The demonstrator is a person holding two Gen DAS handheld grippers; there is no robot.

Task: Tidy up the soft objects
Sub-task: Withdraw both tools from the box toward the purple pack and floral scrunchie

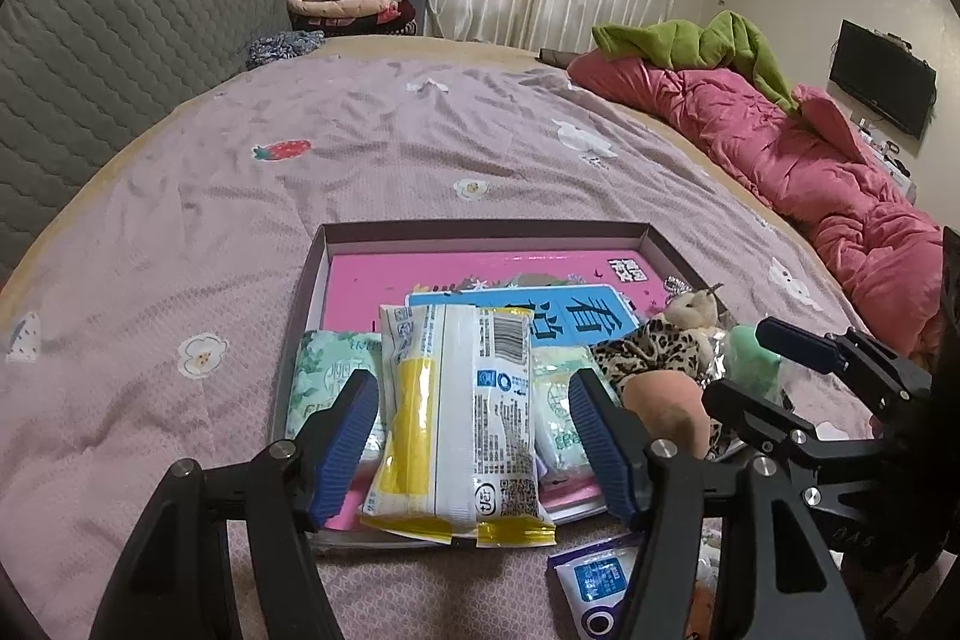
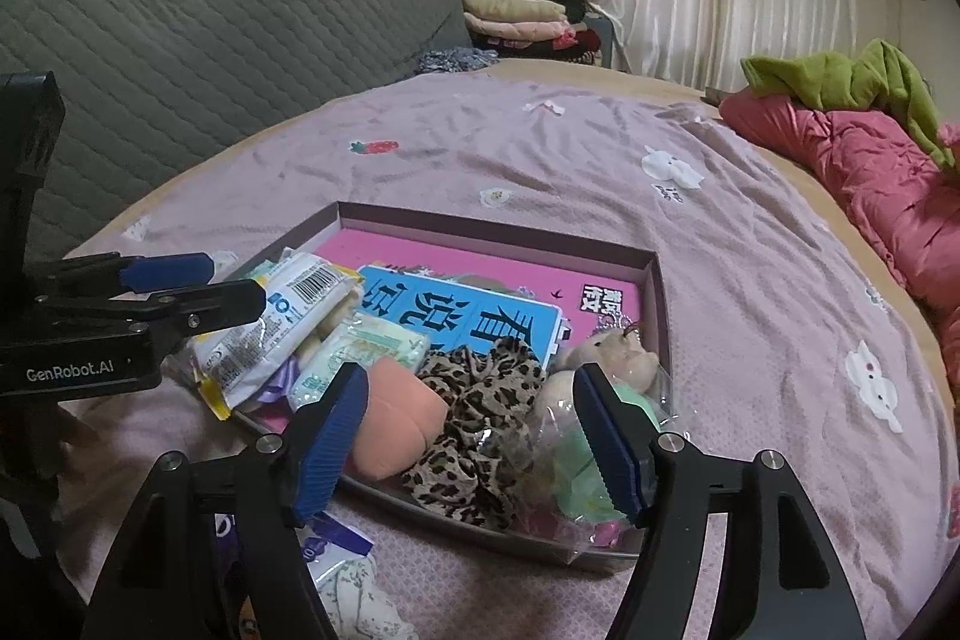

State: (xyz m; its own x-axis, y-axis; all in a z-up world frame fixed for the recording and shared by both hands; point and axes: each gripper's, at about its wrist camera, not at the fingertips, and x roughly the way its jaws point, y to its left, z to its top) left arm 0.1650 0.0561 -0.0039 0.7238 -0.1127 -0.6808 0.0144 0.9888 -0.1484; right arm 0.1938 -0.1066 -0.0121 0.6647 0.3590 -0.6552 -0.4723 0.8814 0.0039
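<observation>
Crinkly plastic, yellow and white: the snack packet (image 1: 456, 418) lies between the spread fingers of the left gripper (image 1: 474, 436), which is released, grasping nothing. The pads look just clear of the packet on both sides; actual contact I cannot tell.

Where it is: the packet sits at the near edge of the tray (image 1: 480, 232), on top of two pale green tissue packs (image 1: 324, 388), with its near end hanging over the tray's near rim onto the bedspread (image 1: 240, 232).

Axis: long axis runs near to far, roughly in line with the left gripper's fingers. Yellow sealed end points near, barcode end points far.

Risks, as I judge them:
- The overhanging near end could tip the packet off the rim, because it rests on squashy packs.
- A film wrapper is slick; closing on it may squeeze it out forward instead of holding it.
- Closing low could also catch a tissue pack and drag it.
- A small blue and white sachet (image 1: 594, 586) lies loose on the bedspread nearest us, outside the tray, easy to miss.

Right side: the right gripper (image 2: 474, 436) is also released, empty, hovering above the peach plush (image 2: 390, 430) and leopard-print cloth (image 2: 474, 436). Both tools are close together over a crowded tray, so a collision is possible.

Farther back: a small plush toy (image 2: 618, 352), then the blue book (image 2: 468, 322) lying on the pink book (image 2: 510, 274).
</observation>
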